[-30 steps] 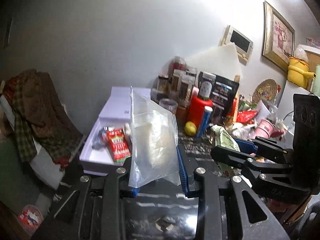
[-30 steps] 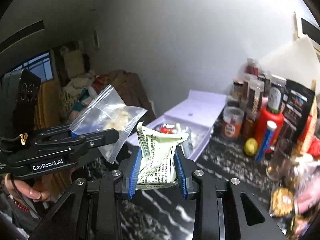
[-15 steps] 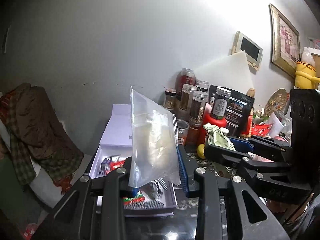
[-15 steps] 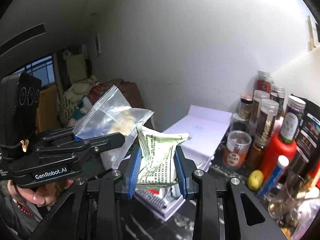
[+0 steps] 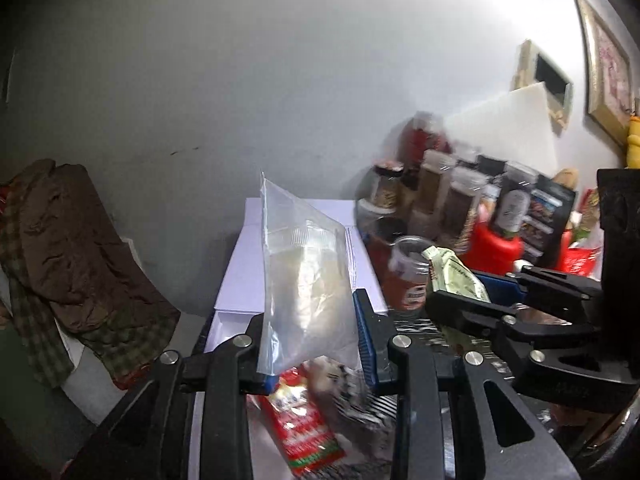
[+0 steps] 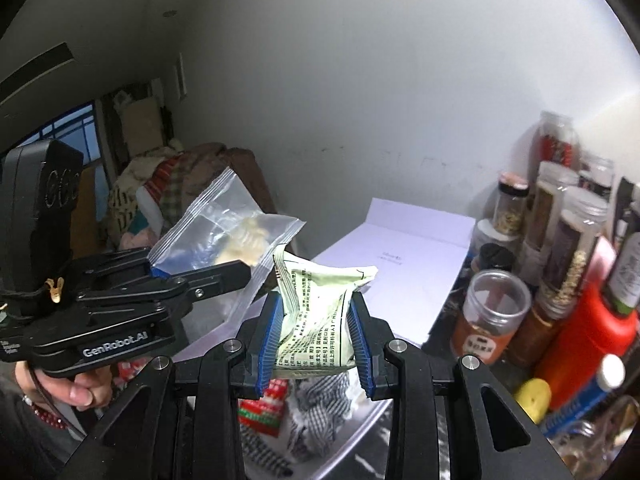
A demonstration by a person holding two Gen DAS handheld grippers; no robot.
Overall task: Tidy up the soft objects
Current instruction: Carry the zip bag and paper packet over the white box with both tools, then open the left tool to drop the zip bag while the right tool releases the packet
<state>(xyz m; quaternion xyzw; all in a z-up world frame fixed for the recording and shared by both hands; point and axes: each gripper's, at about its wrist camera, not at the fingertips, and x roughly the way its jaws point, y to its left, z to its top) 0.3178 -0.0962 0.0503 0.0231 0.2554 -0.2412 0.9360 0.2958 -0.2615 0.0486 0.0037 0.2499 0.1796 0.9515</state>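
My left gripper (image 5: 310, 344) is shut on a clear zip bag (image 5: 308, 284) with a pale lump inside; the bag also shows in the right wrist view (image 6: 228, 232). My right gripper (image 6: 316, 336) is shut on a pale green printed packet (image 6: 316, 312), which also shows in the left wrist view (image 5: 456, 276). Both hang over an open white box (image 6: 400, 264) whose lid stands against the wall. In the box lie a red packet (image 5: 304, 428) and a black-and-white checked cloth (image 6: 320, 412).
Spice jars (image 6: 560, 220), a red bottle (image 6: 588, 340), a small open jar (image 6: 492, 316) and a lemon (image 6: 534, 400) crowd the counter to the right of the box. Brown and plaid clothes (image 5: 68, 256) are piled at the left. The wall is close behind.
Both grippers have moved forward with their loads and now hang over the open box; the box contents now lie directly under the fingers.
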